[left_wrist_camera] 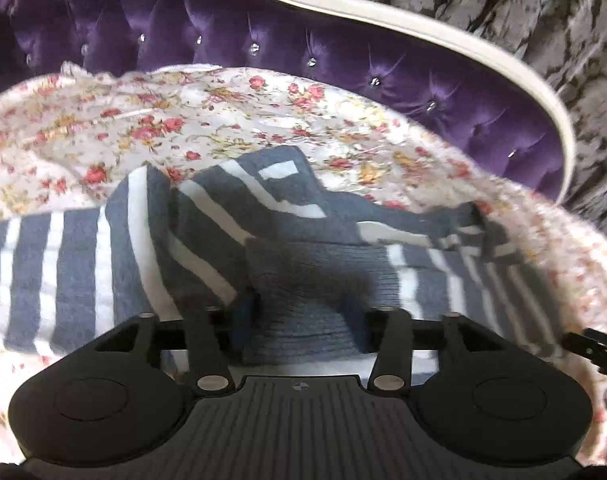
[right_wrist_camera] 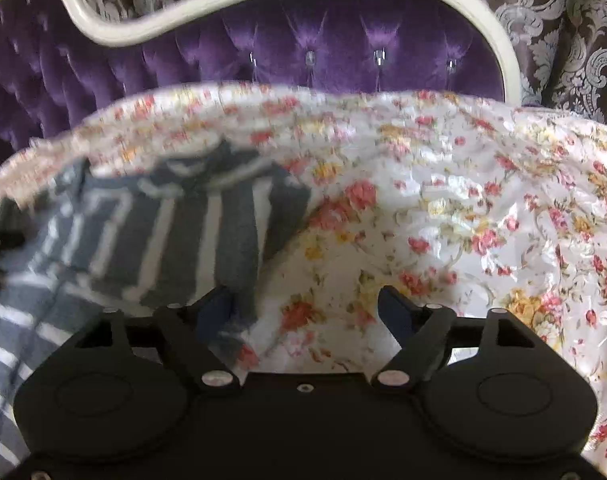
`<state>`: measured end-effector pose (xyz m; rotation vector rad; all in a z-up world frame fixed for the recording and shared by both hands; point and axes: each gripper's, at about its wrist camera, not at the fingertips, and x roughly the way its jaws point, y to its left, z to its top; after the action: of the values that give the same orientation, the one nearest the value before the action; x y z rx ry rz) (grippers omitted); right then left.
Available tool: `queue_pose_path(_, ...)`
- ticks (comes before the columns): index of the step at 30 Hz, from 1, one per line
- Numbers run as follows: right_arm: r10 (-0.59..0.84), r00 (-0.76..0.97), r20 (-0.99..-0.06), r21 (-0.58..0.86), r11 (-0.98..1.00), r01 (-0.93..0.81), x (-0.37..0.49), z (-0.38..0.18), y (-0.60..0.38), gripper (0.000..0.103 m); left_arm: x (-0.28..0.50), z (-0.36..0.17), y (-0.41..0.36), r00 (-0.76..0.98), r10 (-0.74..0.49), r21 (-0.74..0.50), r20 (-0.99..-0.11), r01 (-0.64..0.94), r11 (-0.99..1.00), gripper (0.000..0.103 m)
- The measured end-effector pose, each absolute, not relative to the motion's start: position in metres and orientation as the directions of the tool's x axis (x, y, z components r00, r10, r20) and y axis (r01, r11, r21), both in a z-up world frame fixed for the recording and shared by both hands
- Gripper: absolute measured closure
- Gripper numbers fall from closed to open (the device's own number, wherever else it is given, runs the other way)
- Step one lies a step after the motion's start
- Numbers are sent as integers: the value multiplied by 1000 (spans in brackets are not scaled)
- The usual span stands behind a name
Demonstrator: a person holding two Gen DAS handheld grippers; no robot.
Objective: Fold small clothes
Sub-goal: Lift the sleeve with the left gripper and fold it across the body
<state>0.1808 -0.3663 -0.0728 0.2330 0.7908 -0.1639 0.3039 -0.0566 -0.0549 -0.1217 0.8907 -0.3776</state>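
Left wrist view: striped knit garment crumpled on a flowered bedcover before a purple headboard.
One grey-and-white striped sweater [left_wrist_camera: 207, 236] lies rumpled on the glossy floral bedspread [left_wrist_camera: 231, 120]; its ribbed grey hem runs between the blue pads of the left tool [left_wrist_camera: 303, 320], whose jaws stand partly spread, not clearly pressing it. Behind rises one tufted purple velvet headboard [left_wrist_camera: 263, 40] studded with crystal buttons, edged by a curved cream frame [left_wrist_camera: 423, 36], then damask curtain [left_wrist_camera: 523, 8].

Right wrist view: same bed, seen from the other side.
Right tool [right_wrist_camera: 309, 312] stands spread wide over bare bedspread [right_wrist_camera: 463, 208]; a sweater [right_wrist_camera: 191, 232] edge drapes just beside its left-hand finger [right_wrist_camera: 215, 312], blurred.
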Motion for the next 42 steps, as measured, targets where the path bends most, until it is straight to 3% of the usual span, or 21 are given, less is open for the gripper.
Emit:
queue_pose_path(4, 9, 779, -626, 272, 939, 209, 174, -58, -372, 18, 291, -43, -32, 607, -373, -282, -702, 243, 928, 35)
queue_pose_path(8, 106, 814, -571, 387, 909, 154, 172, -53, -372, 13, 284, -34, 10, 653, -336, -283, -679, 190, 940, 31)
queue_pose_path(12, 137, 823, -551, 397, 911, 114, 172, -52, -363, 13, 279, -33, 67, 704, -265, -309, -659, 68, 949, 27)
queue_pose_path(19, 214, 834, -509, 481, 874, 69, 174, -54, -356, 13, 280, -49, 163, 724, -136, -360, -676, -164, 918, 26)
queue_pose_path(22, 226, 833, -504, 495, 867, 64, 175, -55, -353, 13, 284, -60, 191, 719, -135, -408, -682, -220, 886, 25)
queue_pose_path(38, 249, 819, -517, 460, 888, 20, 180, -60, -332, 13, 304, -90, 222, 766, -136, -526, -628, -290, 800, 23)
queue_pose_path(40, 251, 816, -520, 456, 890, 16, 181, -61, -329, 13, 306, -90, 226, 779, -128, -542, -614, -299, 785, 29)
queue_pose_path(41, 253, 815, -522, 455, 891, 15, 182, -61, -328, 13, 306, -90, 228, 778, -116, -543, -617, -315, 778, 37)
queue_pose_path(42, 255, 813, -524, 453, 891, 13, 182, -62, -327, 13, 307, -89, 229, 770, -94, -530, -632, -341, 776, 57)
